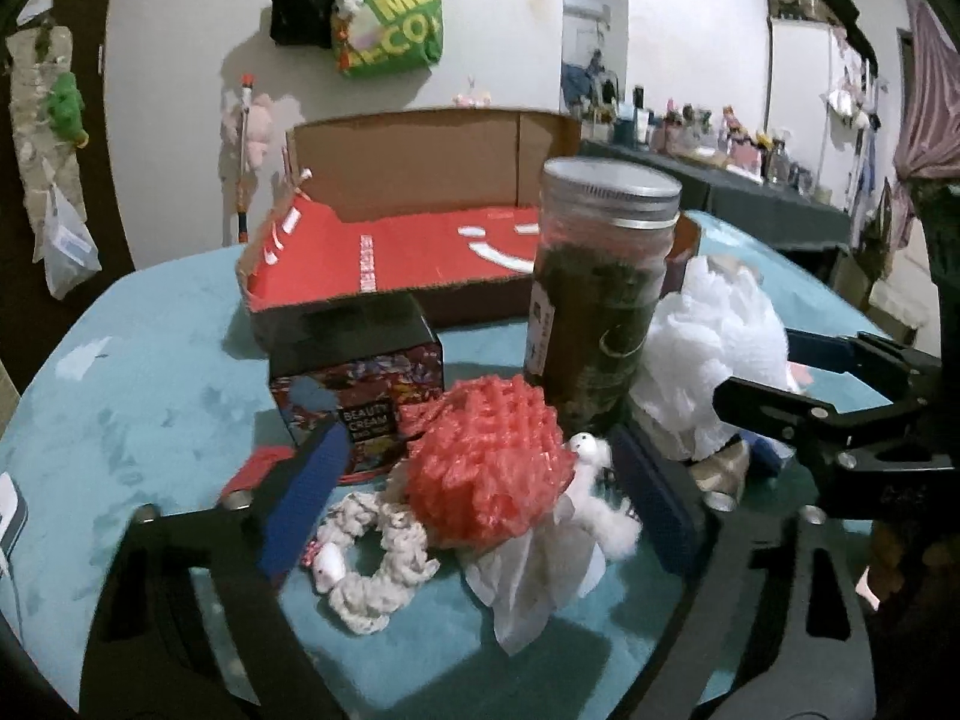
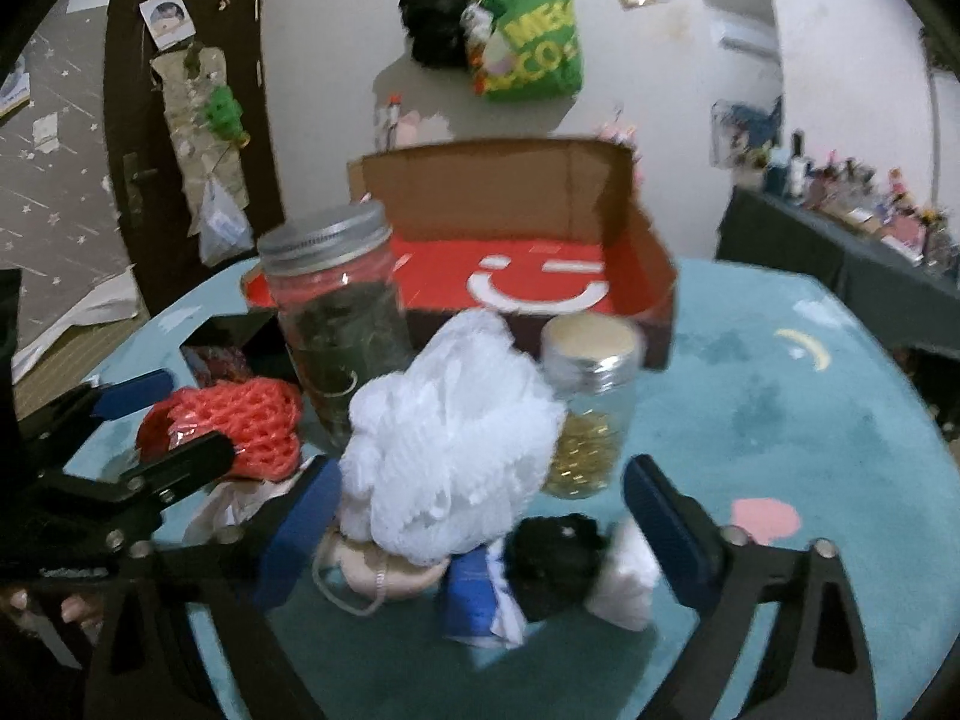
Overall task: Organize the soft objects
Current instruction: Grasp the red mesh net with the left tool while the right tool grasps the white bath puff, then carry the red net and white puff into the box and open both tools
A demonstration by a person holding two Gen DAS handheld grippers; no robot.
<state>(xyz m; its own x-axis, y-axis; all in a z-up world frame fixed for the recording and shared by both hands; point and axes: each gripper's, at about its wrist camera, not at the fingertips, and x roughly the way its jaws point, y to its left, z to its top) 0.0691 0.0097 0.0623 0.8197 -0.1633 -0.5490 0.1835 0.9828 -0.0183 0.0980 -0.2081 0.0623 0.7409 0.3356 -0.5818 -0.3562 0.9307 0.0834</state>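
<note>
A: The left hand-held gripper (image 1: 474, 498) stands fairly wide, its blue pads either side of the red foam net (image 1: 486, 462) but not pressing it; nothing is held. The net is a rounded, open-mesh ball, sitting just ahead between the fingers on crumpled white tissue (image 1: 528, 570).

B: And beside that?

A: A knotted white rope ring (image 1: 378, 558) lies toward the left finger, and a cotton tuft (image 1: 606, 510) toward the right one. Past the net stand a glossy printed cream box (image 1: 360, 384) and a tall glass jar (image 1: 600, 300) with a metal screw lid, both hard.

B: The right one?

A: The right hand-held gripper (image 2: 480, 516) is also wide and empty. The white mesh puff (image 2: 450, 438), frilly and bulky, sits ahead near its left finger. Closer in lie a beige pouch (image 2: 372, 576), a blue-and-white packet (image 2: 474, 600), a black fuzzy piece (image 2: 558, 558) and a white pad (image 2: 624, 588). A small jar (image 2: 591, 408) of gold bits stands behind.

B: Room to move?

A: Bare teal tabletop (image 2: 780, 408) opens to the right of it. Farther off, the open cardboard box (image 2: 528, 276) with a red floor stands empty, walls upright.
</note>
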